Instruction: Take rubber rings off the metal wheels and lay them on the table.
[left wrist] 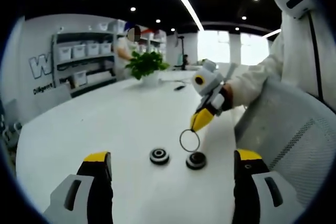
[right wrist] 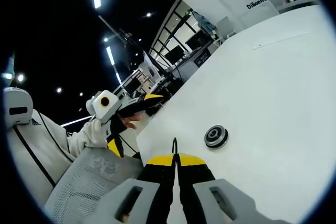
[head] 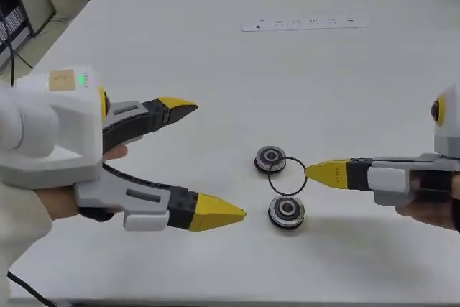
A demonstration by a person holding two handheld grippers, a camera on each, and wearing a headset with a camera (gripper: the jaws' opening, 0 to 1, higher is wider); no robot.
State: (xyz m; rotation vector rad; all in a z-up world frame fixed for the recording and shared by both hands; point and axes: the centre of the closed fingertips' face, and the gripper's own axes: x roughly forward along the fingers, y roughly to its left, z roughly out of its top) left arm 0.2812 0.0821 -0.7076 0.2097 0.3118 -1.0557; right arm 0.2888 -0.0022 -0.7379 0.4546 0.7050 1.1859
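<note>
Right gripper (head: pixel 310 172) jaws pinch the ring (head: pixel 287 195), held on edge, face turned left, between far wheel (head: pixel 271 159) and near wheel (head: pixel 287 211); left gripper (head: pixel 219 161) jaws gape wide.

Left gripper (head: pixel 215 161): white boxy housing (head: pixel 54 124), grey jaw arms, black mid-sections, yellow pointed tips. Green LED (head: pixel 81 79) and tan label (head: pixel 62 80) sit on top of the housing, thin black cable (head: pixel 21 285) below it. Right gripper (head: pixel 310 172): same colour scheme. Off-white sleeves (head: pixel 13 246) on both arms.
</note>
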